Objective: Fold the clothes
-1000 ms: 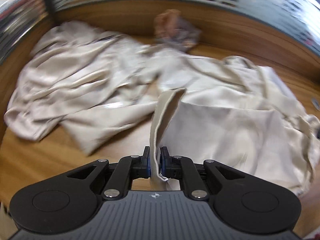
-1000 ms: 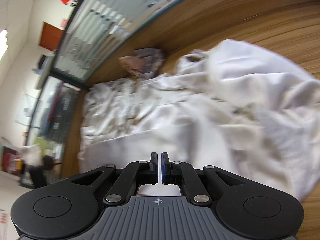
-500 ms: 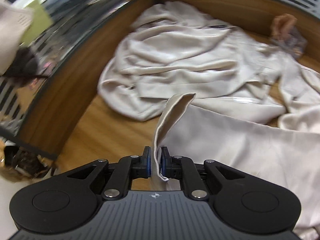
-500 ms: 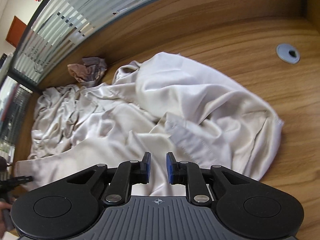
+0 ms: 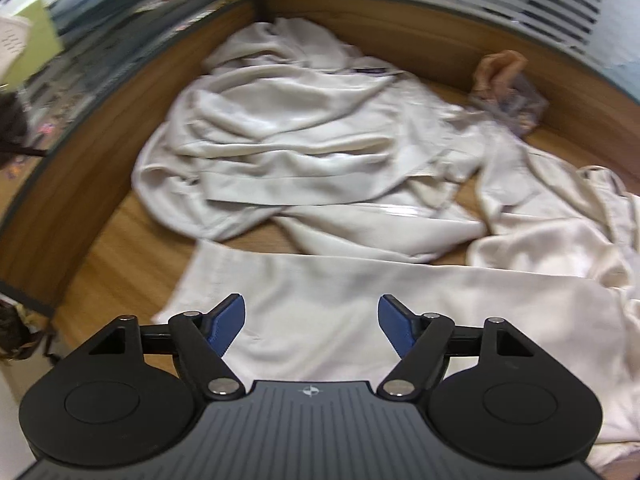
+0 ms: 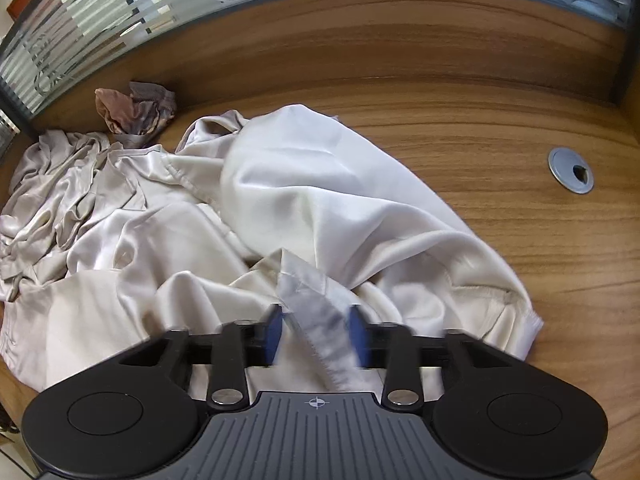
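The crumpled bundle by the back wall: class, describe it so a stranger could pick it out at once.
Start at the wooden desk and follow its raised back panel toward the cream garments. Just beyond them sits the small bundle. It alone is pinkish-brown and grey, not cream.

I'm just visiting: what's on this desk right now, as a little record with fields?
Surface: wooden desk, grey cable grommet
Clothes: rumpled cream garments; small brownish cloth at the back
Left gripper: jaws just opened wide, cream panel lying flat beneath, not held
Right gripper: jaws just closing, hem band between them; grip unclear, blurred
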A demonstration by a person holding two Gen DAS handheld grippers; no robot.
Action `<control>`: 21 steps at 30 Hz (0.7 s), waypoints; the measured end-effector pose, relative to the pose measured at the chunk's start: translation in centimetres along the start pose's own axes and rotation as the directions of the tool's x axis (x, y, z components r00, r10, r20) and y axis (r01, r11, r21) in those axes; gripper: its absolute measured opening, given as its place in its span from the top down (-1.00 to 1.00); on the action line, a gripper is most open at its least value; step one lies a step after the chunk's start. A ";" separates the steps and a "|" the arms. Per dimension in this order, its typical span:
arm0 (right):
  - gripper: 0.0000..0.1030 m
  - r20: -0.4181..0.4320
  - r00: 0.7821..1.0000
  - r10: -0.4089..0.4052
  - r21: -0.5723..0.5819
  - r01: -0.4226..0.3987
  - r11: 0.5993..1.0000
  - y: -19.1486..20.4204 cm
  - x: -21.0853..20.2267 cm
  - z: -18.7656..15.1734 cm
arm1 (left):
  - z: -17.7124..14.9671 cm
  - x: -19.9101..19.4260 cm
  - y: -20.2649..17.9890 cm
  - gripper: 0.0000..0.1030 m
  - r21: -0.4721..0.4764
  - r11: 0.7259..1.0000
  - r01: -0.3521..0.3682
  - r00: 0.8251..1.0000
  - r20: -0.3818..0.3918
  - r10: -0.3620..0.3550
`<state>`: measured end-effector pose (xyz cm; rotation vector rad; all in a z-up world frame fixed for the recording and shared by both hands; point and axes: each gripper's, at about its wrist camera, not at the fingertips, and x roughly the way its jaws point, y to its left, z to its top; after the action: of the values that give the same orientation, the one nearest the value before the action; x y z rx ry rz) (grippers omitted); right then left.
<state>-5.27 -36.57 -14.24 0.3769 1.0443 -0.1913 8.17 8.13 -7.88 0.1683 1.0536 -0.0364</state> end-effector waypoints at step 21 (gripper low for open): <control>0.88 0.009 0.968 -0.250 0.381 0.228 0.896 -12.4 -12.5 -7.8 | -1.6 0.8 -16.1 -0.64 0.309 0.894 0.325 0.945 -0.069 -0.320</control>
<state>-21.85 -45.23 -9.47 0.5865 0.9936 -0.6288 5.46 -7.50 -11.30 0.2833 1.0786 -0.5105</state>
